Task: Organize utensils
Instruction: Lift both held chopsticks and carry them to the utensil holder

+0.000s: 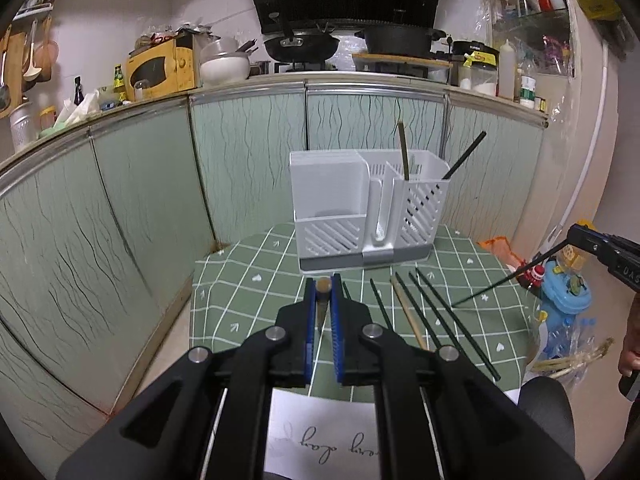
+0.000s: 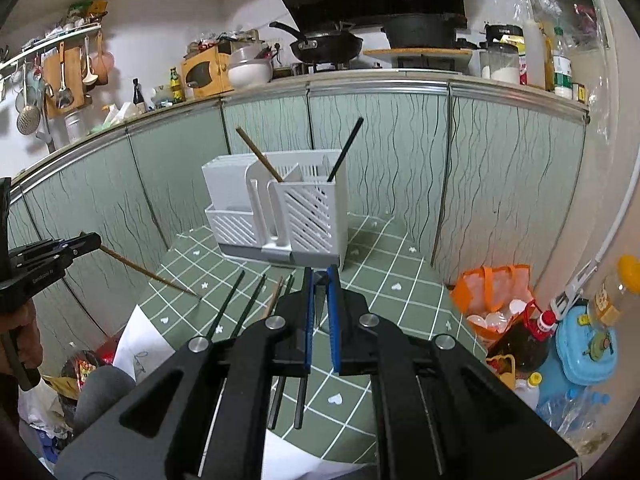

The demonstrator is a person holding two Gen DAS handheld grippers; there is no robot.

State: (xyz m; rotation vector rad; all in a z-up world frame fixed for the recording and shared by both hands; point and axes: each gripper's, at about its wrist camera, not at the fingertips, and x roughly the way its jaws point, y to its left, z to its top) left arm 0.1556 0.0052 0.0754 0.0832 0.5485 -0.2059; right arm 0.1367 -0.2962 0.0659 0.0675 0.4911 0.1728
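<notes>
A white utensil holder [image 1: 362,216] [image 2: 280,210] stands at the back of the green checked table; a brown chopstick [image 1: 403,152] and a black one [image 1: 464,156] lean in its right compartment. My left gripper [image 1: 323,290] is shut on a brown wooden chopstick [image 2: 148,272], its tip down on the cloth. My right gripper [image 2: 320,276] is shut on a black chopstick [image 1: 508,280], also tip down on the cloth, right of the loose ones. Several loose chopsticks [image 1: 424,312] [image 2: 248,304], mostly black, lie in front of the holder.
Green tablecloth [image 1: 248,292] covers a small table against green cabinet doors. A white paper sheet [image 1: 320,436] lies at the near edge. An orange bag [image 2: 492,292], bottles and a blue toy [image 2: 588,344] stand on the floor to the right.
</notes>
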